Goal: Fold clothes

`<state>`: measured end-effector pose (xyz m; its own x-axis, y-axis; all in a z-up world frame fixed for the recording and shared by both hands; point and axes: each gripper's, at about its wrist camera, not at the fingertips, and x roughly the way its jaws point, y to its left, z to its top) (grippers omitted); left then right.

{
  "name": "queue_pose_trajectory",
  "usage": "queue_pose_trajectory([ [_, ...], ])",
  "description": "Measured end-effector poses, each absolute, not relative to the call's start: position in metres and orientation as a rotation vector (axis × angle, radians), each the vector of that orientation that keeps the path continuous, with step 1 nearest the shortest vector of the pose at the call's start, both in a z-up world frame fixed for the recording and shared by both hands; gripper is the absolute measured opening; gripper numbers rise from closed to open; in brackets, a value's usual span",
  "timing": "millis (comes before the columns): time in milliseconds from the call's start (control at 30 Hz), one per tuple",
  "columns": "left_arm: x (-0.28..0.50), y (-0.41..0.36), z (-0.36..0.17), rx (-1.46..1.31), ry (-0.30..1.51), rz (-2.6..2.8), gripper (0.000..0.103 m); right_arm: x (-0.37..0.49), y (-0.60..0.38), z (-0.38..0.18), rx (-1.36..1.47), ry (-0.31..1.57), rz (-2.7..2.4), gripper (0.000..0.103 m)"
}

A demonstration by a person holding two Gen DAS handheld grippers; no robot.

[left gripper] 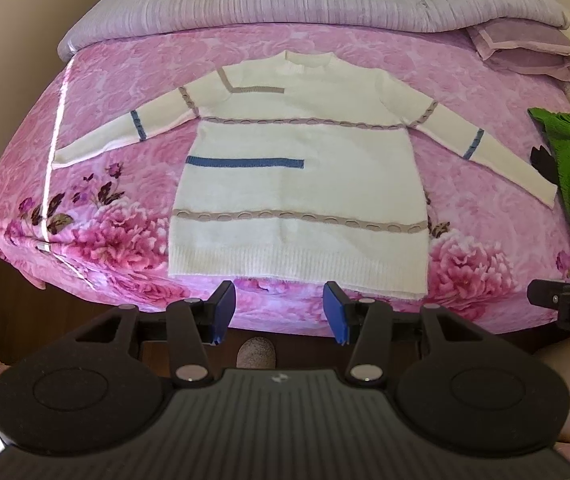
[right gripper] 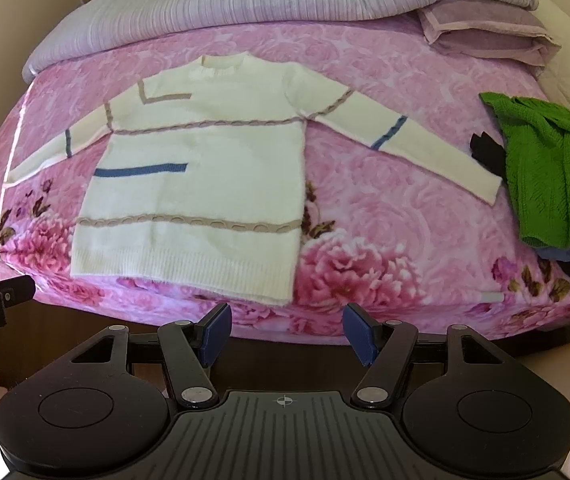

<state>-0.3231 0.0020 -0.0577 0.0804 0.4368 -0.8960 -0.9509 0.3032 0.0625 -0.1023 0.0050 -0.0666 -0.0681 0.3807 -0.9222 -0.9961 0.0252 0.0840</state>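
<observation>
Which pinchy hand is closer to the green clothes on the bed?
Right. The right gripper hangs off the bed's near edge with the green knit ahead to its right; the left gripper sits farther left, facing the white sweater.

left wrist: beyond bed (left gripper: 125, 80) near edge, facing its far edge | right wrist: same, further right | shared: sweater (left gripper: 297, 184)

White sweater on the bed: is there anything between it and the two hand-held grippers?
Nothing visible. The white sweater lies flat on the pink bedspread; both the left hand-held gripper and right hand-held gripper hover open just before its hem. The green garment lies off to the right.
</observation>
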Motion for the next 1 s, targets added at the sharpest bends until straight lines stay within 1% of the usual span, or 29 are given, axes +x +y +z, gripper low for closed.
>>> queue_pose_trajectory([
  [700,-0.327,-0.008,-0.057,-0.669,0.982,1.186,0.044,-0.11,0.004,-0.066,-0.87,0.983,1.441,0.065],
  [1000,-0.346,-0.009,-0.055,-0.705,0.963,1.267,0.044,-0.131,0.013,-0.067,-0.902,0.961,1.514,0.065],
])
